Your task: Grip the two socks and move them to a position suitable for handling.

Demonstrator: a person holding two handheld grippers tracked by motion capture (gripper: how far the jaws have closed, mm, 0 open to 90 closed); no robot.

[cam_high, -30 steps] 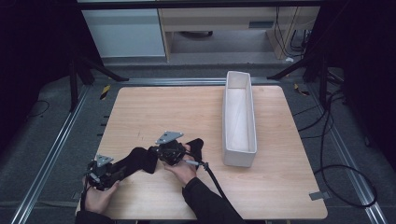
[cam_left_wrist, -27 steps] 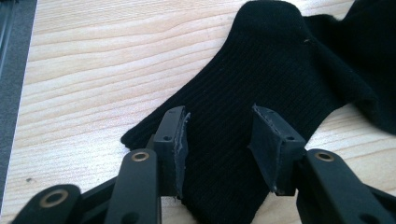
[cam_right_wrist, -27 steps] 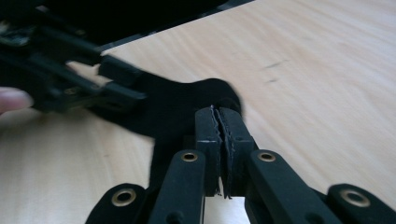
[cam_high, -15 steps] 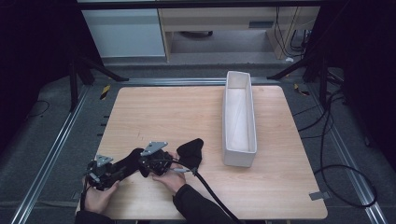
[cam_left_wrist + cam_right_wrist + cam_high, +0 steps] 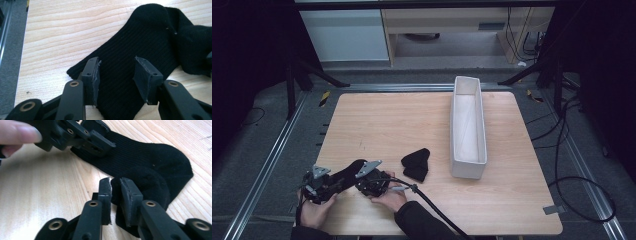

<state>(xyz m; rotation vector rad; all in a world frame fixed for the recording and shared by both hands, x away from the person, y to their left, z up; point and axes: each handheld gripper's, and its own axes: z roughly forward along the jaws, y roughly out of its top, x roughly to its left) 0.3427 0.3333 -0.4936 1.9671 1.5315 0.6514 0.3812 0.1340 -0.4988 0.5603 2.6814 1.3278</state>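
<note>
Two grippers on one black sock, down at the lower left of the high view, near the front edge of the tabletop. I see the left gripper with its jaws apart, one pad on each side of a strip of the sock's ribbed leg. The cloth lies flat on the wood and runs wider than the gap, past the left pad. The pads don't visibly pinch anything, so I call it no grip. The right gripper has a narrow gap and its jaws have just been opening. A bunched fold of the sock's foot end stands between them, close against the right pad, with a sliver of pale wood showing beside the left pad, so it isn't clamped. In the right gripper view the other gripper sits in the upper left of the frame over the sock's far end, with a fingertip at the top left corner. The sock runs diagonally from there to the lower right, its rounded end folded over on itself. In the high view the left hand and the right hand come in from the bottom edge, close together. A separate folded black cloth lies just right of them, apart from both grippers. A long white bin stands lengthwise right of centre, near that cloth but not touching it.
</note>
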